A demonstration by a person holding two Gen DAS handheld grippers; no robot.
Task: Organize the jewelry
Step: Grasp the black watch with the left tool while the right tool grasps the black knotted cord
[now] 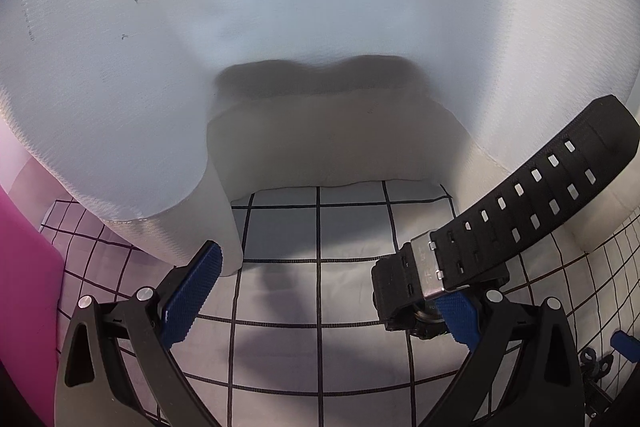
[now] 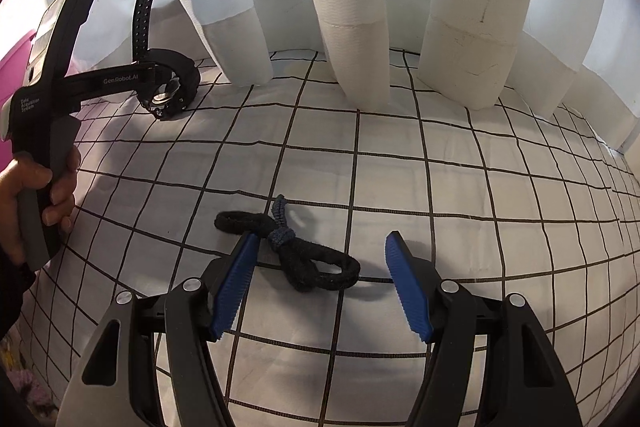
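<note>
White gridded cloth point(image 2: 400, 167) covers the tabletop. Our left tongs point(image 1: 320, 291) stand spread, the watch point(image 1: 500, 227) against one pad, low right. Right tongs point(image 2: 320, 279) hang spread over the hair tie point(image 2: 304, 259); next we probably close on it.

White checked cloth point(image 2: 400, 167) covers the whole surface, black grid lines running across it; pale fabric columns point(image 2: 352, 7) stand along the far edge, and a pink panel point(image 1: 24, 291) sits far left

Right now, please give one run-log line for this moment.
left gripper: open, black watch hanging on one finger | right gripper: open over black hair tie | surface: grid cloth
</note>
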